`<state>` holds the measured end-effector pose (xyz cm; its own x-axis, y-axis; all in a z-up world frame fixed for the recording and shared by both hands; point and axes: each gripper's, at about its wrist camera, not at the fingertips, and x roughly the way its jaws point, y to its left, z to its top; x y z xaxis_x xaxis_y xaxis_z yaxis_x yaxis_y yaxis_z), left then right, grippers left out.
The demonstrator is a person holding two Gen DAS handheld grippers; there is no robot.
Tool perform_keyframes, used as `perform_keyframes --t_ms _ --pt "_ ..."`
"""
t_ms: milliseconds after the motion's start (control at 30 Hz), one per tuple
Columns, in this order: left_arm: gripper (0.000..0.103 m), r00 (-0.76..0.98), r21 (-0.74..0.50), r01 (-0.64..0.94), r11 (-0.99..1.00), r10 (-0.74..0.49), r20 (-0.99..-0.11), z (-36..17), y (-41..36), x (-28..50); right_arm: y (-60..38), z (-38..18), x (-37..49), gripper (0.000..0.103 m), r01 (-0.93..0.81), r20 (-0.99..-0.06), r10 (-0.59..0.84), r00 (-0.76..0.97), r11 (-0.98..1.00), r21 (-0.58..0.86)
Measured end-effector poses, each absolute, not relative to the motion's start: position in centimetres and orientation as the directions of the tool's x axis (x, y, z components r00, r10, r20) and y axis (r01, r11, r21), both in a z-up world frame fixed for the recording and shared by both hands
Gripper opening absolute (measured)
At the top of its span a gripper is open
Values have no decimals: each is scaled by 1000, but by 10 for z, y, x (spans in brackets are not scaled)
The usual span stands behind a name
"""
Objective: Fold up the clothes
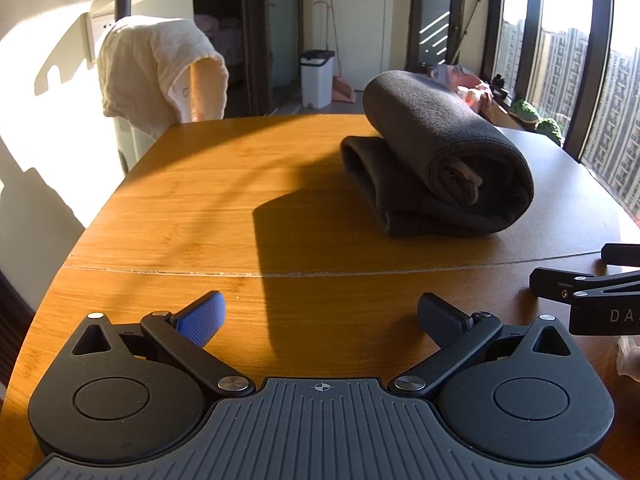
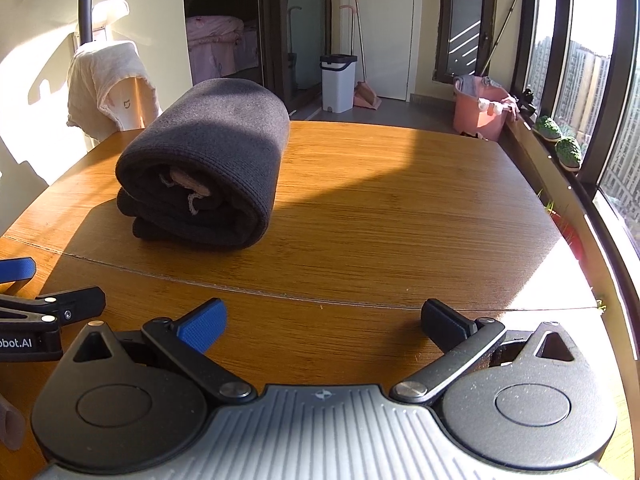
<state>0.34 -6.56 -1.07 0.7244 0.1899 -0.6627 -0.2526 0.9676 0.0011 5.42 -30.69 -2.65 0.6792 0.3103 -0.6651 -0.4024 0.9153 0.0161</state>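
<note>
Both my wrist cameras sit low over the wooden table (image 1: 200, 200), looking forward along my fingers toward the far doorway; both catch the folded dark garment (image 2: 208, 160), left view from its left.

Dark grey knit garment (image 1: 440, 152) folded into thick bundle, lying on wooden bench (image 1: 200, 208). Top layer rolled over w/ rounded edge, flatter layers under it. Open end faces cams, paler drawstring tucked inside. Part sunlit, part in shadow.
</note>
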Motion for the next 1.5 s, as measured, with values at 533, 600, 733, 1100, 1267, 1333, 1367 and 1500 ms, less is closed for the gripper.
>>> perform_keyframes --t_ms 533,600,733,1100,1267,1333,1367,1500 --pt "103 735 -105 -196 975 75 -674 0 -56 2 -318 -25 53 103 -425 -659 333 674 905 22" --pt "103 796 -275 -163 947 -38 -604 19 -50 -9 -317 -26 53 103 -423 -660 328 676 906 16" --pt "103 874 -253 -132 958 -9 -487 61 -67 0 -322 -22 50 103 -416 -637 339 692 909 31" --pt "72 799 -143 -144 979 29 -600 33 -61 72 -316 20 115 103 -457 -500 547 672 837 301" --pt "85 799 -156 -148 977 25 -601 26 -50 69 -290 7 127 103 -407 -566 477 672 877 256" --pt "85 803 -159 -146 976 23 -596 23 -45 71 -289 6 130 103 -397 -573 469 672 881 256" --pt "86 804 -161 -145 976 22 -594 22 -43 72 -288 5 131 103 -392 -576 465 673 884 256" --pt "92 816 -157 -149 976 32 -577 15 -38 81 -286 2 137 103 -371 -588 449 673 893 256"
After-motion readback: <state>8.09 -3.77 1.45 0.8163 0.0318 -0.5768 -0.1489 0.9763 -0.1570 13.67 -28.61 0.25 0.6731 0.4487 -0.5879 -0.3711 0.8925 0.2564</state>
